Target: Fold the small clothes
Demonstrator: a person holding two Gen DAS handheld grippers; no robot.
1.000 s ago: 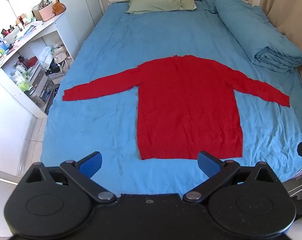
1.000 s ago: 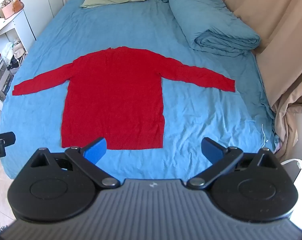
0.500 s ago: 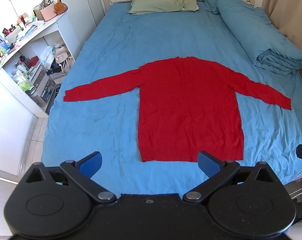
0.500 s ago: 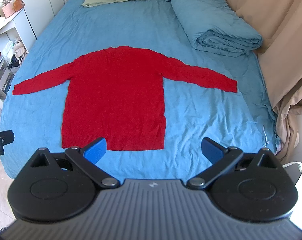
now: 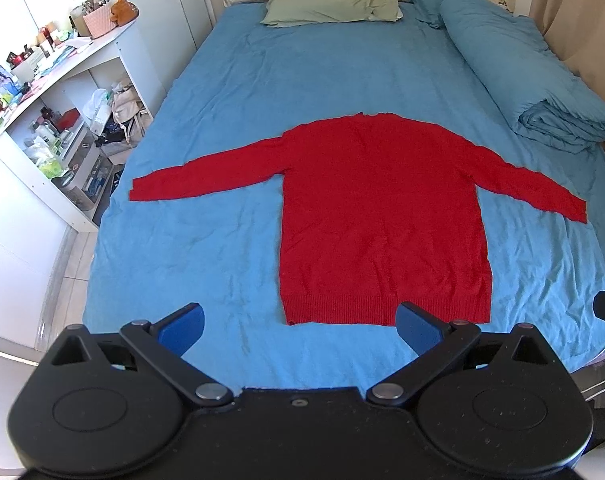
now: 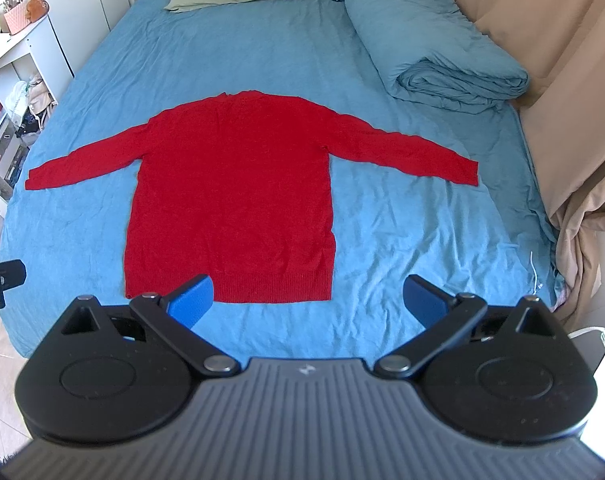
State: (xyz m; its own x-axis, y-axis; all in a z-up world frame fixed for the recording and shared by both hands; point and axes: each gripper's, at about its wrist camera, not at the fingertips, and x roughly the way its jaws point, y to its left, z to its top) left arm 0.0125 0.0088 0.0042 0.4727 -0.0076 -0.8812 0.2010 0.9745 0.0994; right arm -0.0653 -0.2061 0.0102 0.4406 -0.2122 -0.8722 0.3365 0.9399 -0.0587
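Note:
A red long-sleeved sweater (image 5: 382,216) lies flat on the blue bed sheet (image 5: 206,248), both sleeves spread out, hem toward me. It also shows in the right wrist view (image 6: 234,196). My left gripper (image 5: 300,326) is open and empty, held above the bed's near edge just in front of the hem. My right gripper (image 6: 308,298) is open and empty, in front of the hem's right part. Both hold nothing and are apart from the cloth.
A rolled blue duvet (image 5: 530,76) lies along the bed's right side and a green pillow (image 5: 330,4) at the head. White shelves full of small items (image 5: 54,120) stand left of the bed. Beige curtains (image 6: 542,60) hang to the right.
Both grippers have edged slightly forward toward the sweater's hem. The sweater has not moved and both grippers stay open.

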